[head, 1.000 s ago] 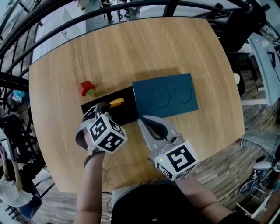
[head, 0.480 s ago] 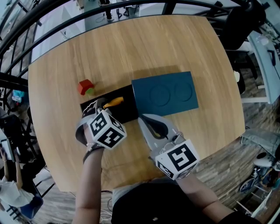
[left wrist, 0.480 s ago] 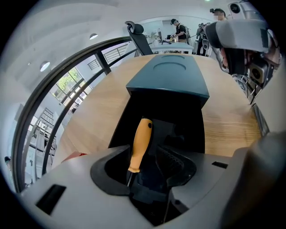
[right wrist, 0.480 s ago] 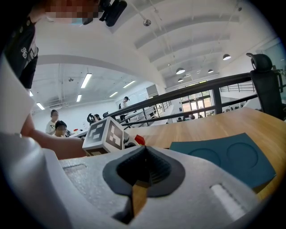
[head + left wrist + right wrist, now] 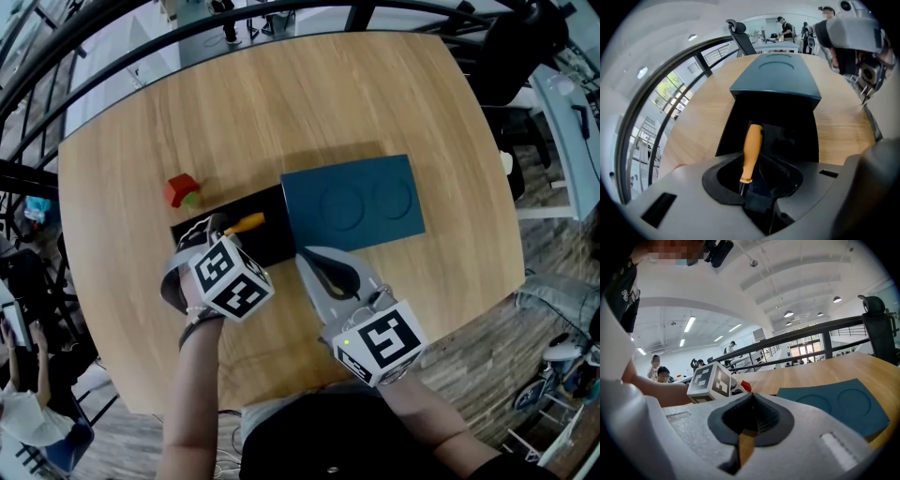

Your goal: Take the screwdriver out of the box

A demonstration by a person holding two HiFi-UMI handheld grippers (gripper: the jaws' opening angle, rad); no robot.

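Red block [image 5: 182, 187] on wooden table [image 5: 281, 103], green piece [image 5: 193, 199] beside.

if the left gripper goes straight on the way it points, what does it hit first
Probably the screwdriver lying in the open box: its shaft sits between the left gripper's jaws, which have just closed slightly but stand apart.

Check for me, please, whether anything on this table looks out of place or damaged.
Nothing looks spilled or damaged. The teal lid sits shifted off one end of the black box, leaving it open, and the screwdriver lies inside, which suits the task.
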